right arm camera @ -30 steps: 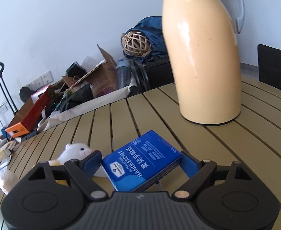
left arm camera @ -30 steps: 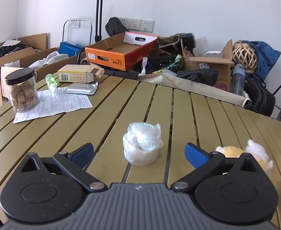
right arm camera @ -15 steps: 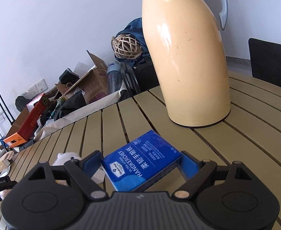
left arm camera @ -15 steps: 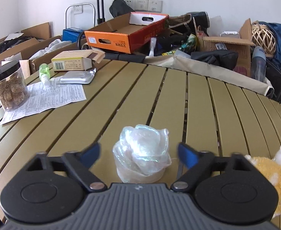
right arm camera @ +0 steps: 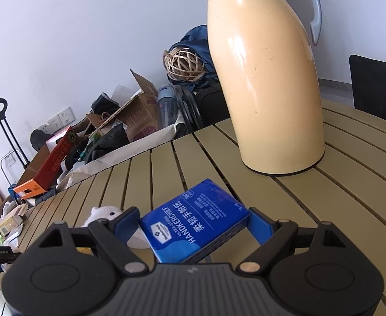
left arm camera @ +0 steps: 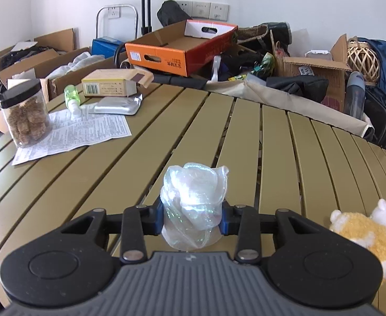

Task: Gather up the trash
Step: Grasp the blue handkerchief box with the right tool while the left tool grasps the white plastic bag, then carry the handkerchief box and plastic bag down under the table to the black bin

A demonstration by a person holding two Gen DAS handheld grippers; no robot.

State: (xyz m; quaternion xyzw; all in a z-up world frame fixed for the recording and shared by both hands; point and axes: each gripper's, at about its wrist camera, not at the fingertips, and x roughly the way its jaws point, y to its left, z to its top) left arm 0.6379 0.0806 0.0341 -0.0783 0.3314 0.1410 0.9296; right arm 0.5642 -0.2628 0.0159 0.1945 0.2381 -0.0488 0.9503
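Note:
A crumpled wad of clear plastic wrap (left arm camera: pixel 194 192) rests on the olive slatted table (left arm camera: pixel 274 144) in the left wrist view. My left gripper (left arm camera: pixel 192 219) is closing around it, and both blue pads (left arm camera: pixel 158 218) touch and squeeze its sides. In the right wrist view my right gripper (right arm camera: pixel 193 225) is shut on a blue handkerchief tissue pack (right arm camera: pixel 200 212), which is tilted and held a little above the table (right arm camera: pixel 350 197).
A jar of brown snacks (left arm camera: pixel 25 113), a printed leaflet (left arm camera: pixel 82 131), a green bottle (left arm camera: pixel 71 96), a silver pouch (left arm camera: pixel 116 106) and a tan carton (left arm camera: pixel 108 85) lie at the table's far left. A plush toy (left arm camera: pixel 369 233) sits right of the left gripper. A tall cream thermos jug (right arm camera: pixel 269 79) stands ahead of the right gripper.
My left gripper moved forward over the plastic wad and its jaws came in from wide apart until they touch it. The right gripper kept the tissue pack, with the view shifting only slightly.

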